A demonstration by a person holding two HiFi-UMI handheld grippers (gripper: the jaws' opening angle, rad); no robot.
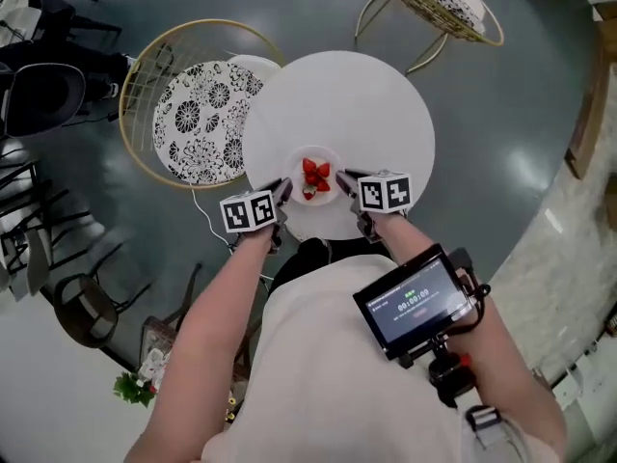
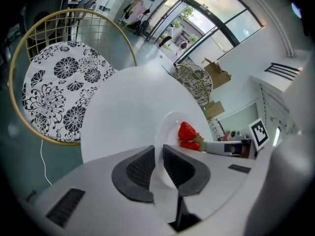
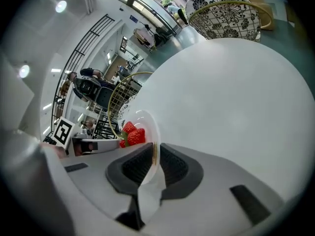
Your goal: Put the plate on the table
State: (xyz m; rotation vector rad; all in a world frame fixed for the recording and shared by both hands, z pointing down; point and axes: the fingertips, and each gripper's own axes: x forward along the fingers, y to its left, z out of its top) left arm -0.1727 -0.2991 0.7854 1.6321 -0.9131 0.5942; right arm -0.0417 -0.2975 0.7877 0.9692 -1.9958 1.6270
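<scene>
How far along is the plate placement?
Done: the plate of strawberries is over the round white table, near its edge. In hand: left gripper and right gripper each clamp its rim on opposite sides. Left: set it down if not already touching (can't tell), then open both.

Café lounge: round table (image 1: 337, 95), wire chairs (image 1: 198, 123)
</scene>
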